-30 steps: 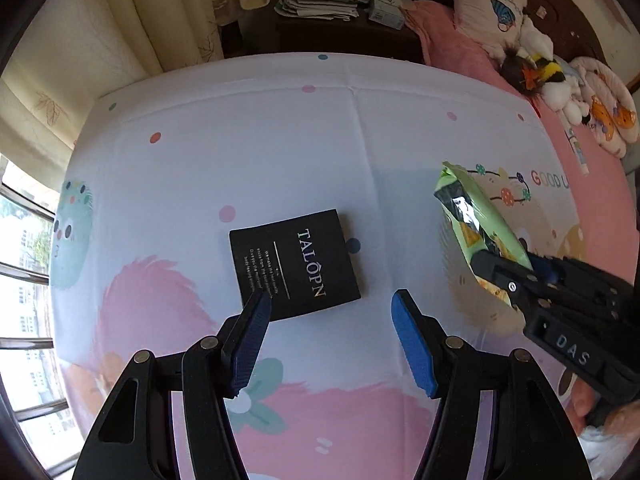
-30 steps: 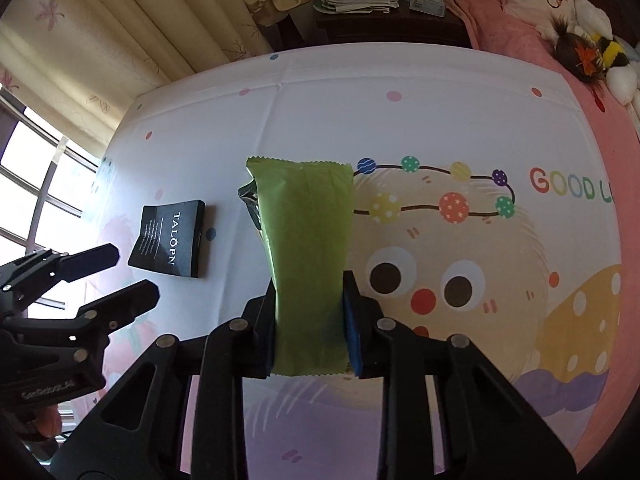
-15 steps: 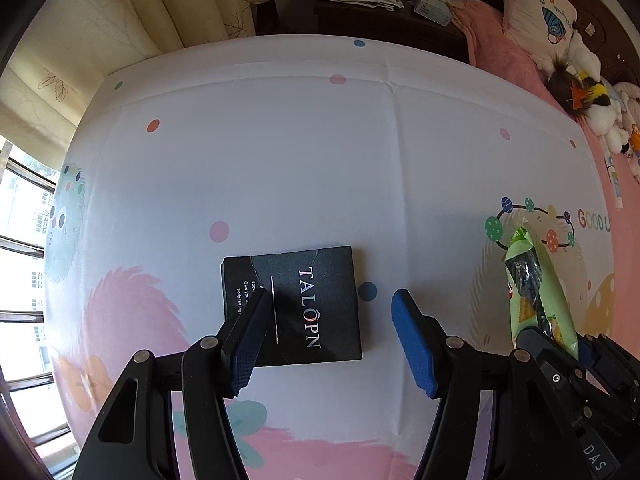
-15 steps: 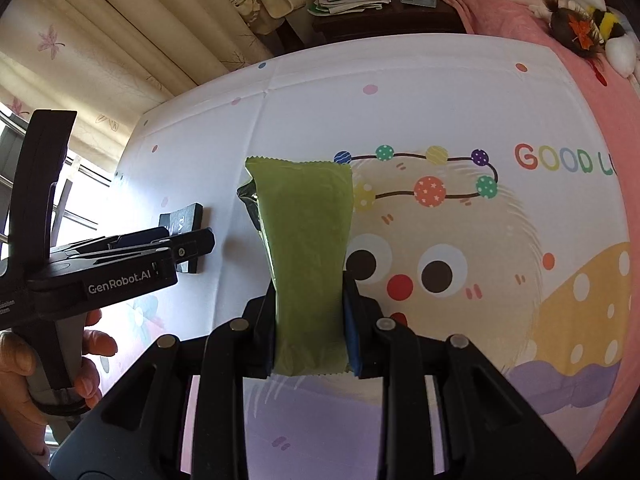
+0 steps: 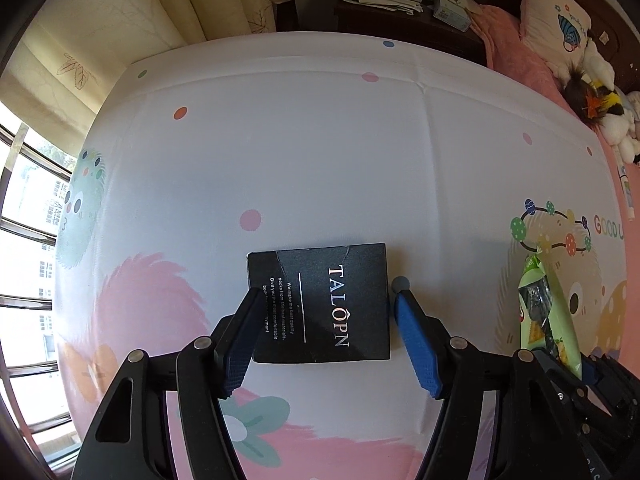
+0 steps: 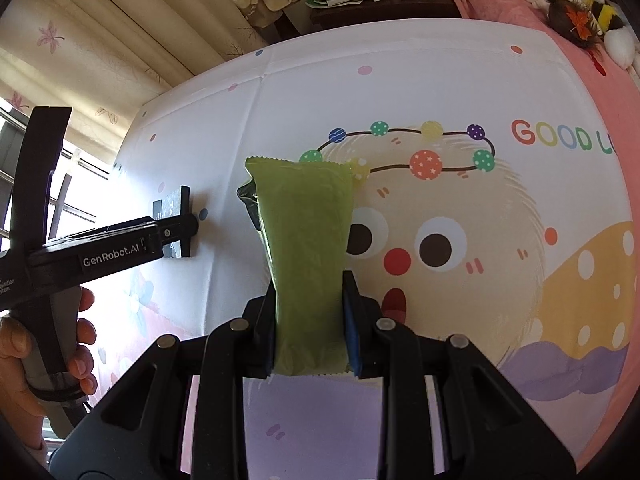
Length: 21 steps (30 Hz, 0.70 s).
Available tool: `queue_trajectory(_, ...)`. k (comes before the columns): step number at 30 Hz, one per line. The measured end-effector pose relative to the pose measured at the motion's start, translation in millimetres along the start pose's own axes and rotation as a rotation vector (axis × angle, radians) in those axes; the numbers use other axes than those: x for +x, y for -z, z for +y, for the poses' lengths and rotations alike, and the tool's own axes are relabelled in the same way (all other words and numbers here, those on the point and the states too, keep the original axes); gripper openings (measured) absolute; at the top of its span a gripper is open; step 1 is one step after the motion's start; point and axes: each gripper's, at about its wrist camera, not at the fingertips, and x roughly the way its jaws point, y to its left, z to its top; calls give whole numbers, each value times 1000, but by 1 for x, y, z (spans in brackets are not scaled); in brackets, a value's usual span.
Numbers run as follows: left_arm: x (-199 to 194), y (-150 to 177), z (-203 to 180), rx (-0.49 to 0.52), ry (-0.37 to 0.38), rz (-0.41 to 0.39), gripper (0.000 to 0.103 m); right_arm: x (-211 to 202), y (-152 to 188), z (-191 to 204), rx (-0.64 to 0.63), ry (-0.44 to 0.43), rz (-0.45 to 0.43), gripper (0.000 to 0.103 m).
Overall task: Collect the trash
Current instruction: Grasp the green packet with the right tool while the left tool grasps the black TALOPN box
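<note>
A flat black box marked TALOPN (image 5: 320, 304) lies on the cartoon-print bed sheet (image 5: 304, 152). My left gripper (image 5: 326, 316) is open, its blue-padded fingers on either side of the box's near half, close above the sheet. My right gripper (image 6: 310, 300) is shut on a green snack wrapper (image 6: 306, 240) and holds it upright above the sheet. The wrapper also shows in the left wrist view (image 5: 550, 316) at the right. The left gripper's side (image 6: 120, 248) and part of the box (image 6: 170, 208) show in the right wrist view.
A dark nightstand (image 5: 400, 16) with stacked papers stands beyond the bed's far edge. Curtains (image 5: 120, 20) and a barred window (image 5: 24, 240) are on the left. A pillow and plush toys (image 5: 596, 100) lie on a pink blanket at the far right.
My left gripper has moved forward and down over the black box, which now lies between its open fingers. The right gripper still holds the green wrapper, little moved.
</note>
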Motion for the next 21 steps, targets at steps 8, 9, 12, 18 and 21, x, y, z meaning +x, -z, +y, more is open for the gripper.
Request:
queue_trajectory(8, -2, -1, 26, -146, 102, 41, 68, 4, 9, 10, 2, -16, 4, 23)
queue_trajectory(9, -1, -3, 33, -185, 136, 52, 68, 4, 10, 10, 4, -18, 5, 23)
queue_trajectory(12, 0, -7, 42, -236, 186, 74, 68, 5, 13, 12, 12, -27, 1, 23)
queue_trajectory(18, -1, -4, 29, -145, 136, 73, 72, 6, 18, 12, 16, -38, -2, 23)
queue_trajectory(21, 4, -9, 22, -122, 101, 93, 77, 4, 20, 9, 15, -44, 0, 23)
